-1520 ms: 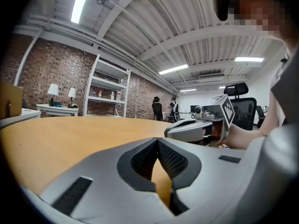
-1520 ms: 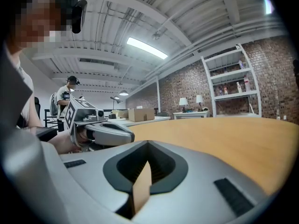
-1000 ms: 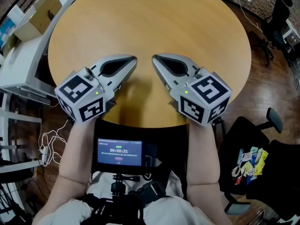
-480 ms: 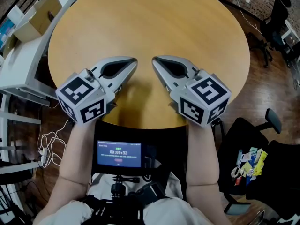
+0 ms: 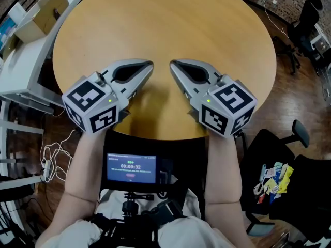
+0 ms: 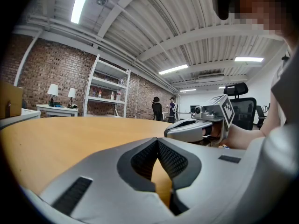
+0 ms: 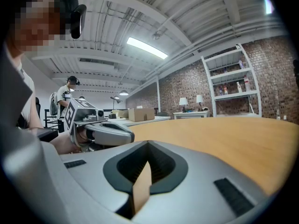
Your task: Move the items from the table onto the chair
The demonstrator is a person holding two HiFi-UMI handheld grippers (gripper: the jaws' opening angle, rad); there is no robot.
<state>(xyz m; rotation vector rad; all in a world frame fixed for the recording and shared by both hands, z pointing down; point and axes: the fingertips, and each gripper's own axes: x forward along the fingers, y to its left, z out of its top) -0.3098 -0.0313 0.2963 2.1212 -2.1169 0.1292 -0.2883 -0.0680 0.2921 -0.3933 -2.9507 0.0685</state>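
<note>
The left gripper (image 5: 149,66) lies on the round wooden table (image 5: 165,19) with its grey jaws closed tip to tip, holding nothing. Just beside it, the right gripper (image 5: 173,64) lies the same way, its jaws also pressed together and empty; the two noses angle toward each other but do not touch. Each gripper carries a cube of black-and-white square markers at its back end, near the table's front edge, with the person's bare forearms (image 5: 85,164) behind. Below the edge, a small screen (image 5: 131,168) mounted at the person's chest shows a timer reading 00:00:32; the smaller print on it is too fine to read. To the person's right, well apart from the grippers, a black chair (image 5: 305,185) stands beside the table, and the items (image 5: 274,178), a small heap of colourful packets, lie on its seat. To the left stand a white desk (image 5: 20,66) with a cardboard box (image 5: 44,14) on it and loose white cables (image 5: 51,156) on the wooden floor. Farther off are a brick wall (image 6: 42,73), a white shelf unit (image 6: 110,92), two table lamps (image 6: 53,91) and two people standing (image 6: 161,110).
</note>
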